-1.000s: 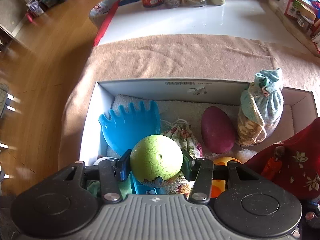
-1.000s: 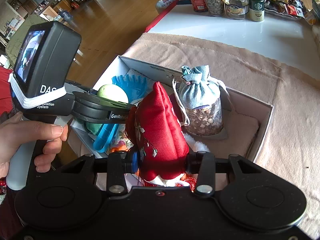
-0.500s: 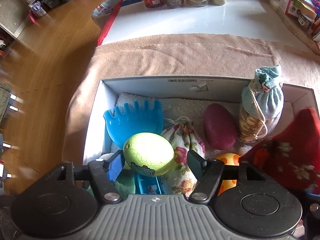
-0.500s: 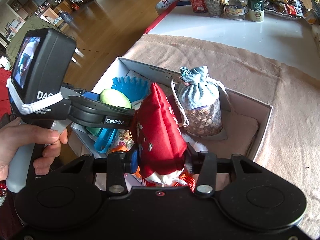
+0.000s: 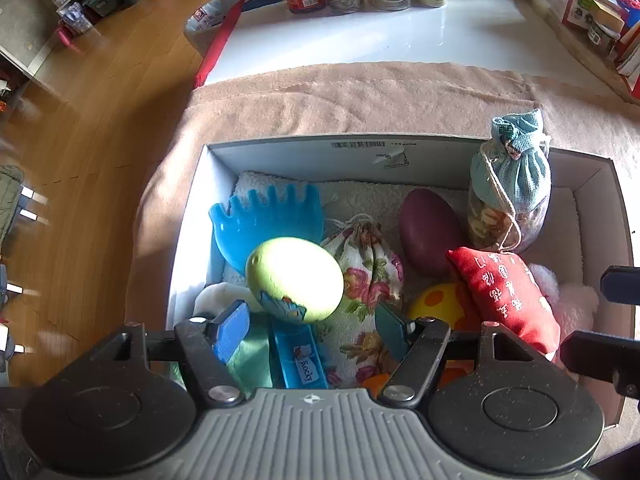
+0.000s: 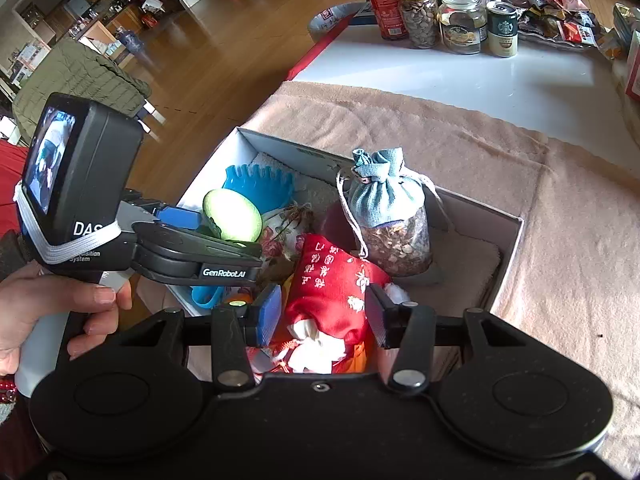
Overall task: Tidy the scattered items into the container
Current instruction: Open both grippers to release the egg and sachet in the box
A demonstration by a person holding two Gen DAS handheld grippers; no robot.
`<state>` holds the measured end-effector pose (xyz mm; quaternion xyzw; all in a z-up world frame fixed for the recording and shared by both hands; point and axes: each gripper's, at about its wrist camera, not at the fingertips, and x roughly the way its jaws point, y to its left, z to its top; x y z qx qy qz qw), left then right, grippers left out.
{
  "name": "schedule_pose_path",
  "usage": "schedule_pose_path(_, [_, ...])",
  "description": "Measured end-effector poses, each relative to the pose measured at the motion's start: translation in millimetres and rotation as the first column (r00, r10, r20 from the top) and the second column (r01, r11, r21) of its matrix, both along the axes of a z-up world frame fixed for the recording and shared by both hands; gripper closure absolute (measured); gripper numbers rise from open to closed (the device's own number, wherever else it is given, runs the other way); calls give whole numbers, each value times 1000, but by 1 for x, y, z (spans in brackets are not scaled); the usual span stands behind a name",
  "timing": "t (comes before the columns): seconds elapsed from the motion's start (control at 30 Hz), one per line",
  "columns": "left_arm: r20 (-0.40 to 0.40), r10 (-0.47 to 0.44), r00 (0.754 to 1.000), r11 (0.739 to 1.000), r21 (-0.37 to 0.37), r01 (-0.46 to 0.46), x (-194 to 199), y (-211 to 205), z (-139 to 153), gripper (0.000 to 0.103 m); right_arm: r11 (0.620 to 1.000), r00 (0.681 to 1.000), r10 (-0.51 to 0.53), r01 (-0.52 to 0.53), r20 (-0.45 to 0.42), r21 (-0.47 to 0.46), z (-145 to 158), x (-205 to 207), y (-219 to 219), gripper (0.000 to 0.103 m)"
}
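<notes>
Down over the white cardboard box [image 5: 280, 152], both grippers hang above its near end. The left gripper [image 5: 310, 326] has just been opening; its jaws stand wide apart and the green egg [image 5: 294, 278] lies free ahead of them, touching neither pad, resting on the blue plastic rake [image 5: 268, 224] and against the flowered drawstring pouch [image 5: 364, 264]. From the right wrist view the same egg [image 6: 232, 216] shows just beyond the left gripper's body, which a hand [image 6: 52, 312] holds by its grey handle.

The right gripper [image 6: 324, 316] has its jaws a little apart, also just opening. The red embroidered pouch [image 6: 332, 280] sits between them, leaning toward the far side of the box; its red cloth seems to stand just clear of both pads, so it looks let go rather than squeezed, though the gap is narrow. In the left wrist view that red pouch [image 5: 508, 300] lies inside the box, beside a yellow ball with orange spots [image 5: 436, 304] and just in front of a dark purple egg [image 5: 430, 232].

A clear bag of nuts with a pale blue cloth top [image 6: 386, 216] stands upright near the far wall of the box. A white towel lines the bottom [image 5: 360, 200]. The box rests on a tan blanket [image 6: 560, 240] spread over a white table [image 6: 480, 80], where jars and cans [image 6: 440, 12] stand at the far edge.
</notes>
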<state>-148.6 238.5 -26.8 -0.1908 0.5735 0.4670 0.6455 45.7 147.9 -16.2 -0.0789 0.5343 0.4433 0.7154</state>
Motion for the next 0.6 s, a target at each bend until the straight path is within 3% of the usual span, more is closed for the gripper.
schedule_pose_path(0.53, [87, 33, 996, 999, -11, -32, -2, -27, 18, 22, 1000, 999, 20, -20, 41, 3, 13, -16, -14, 55])
schedule_pose_path(0.6, [104, 29, 994, 1000, -5, -28, -1, -36, 23, 14, 1000, 998, 20, -20, 52, 0, 15, -20, -19, 55])
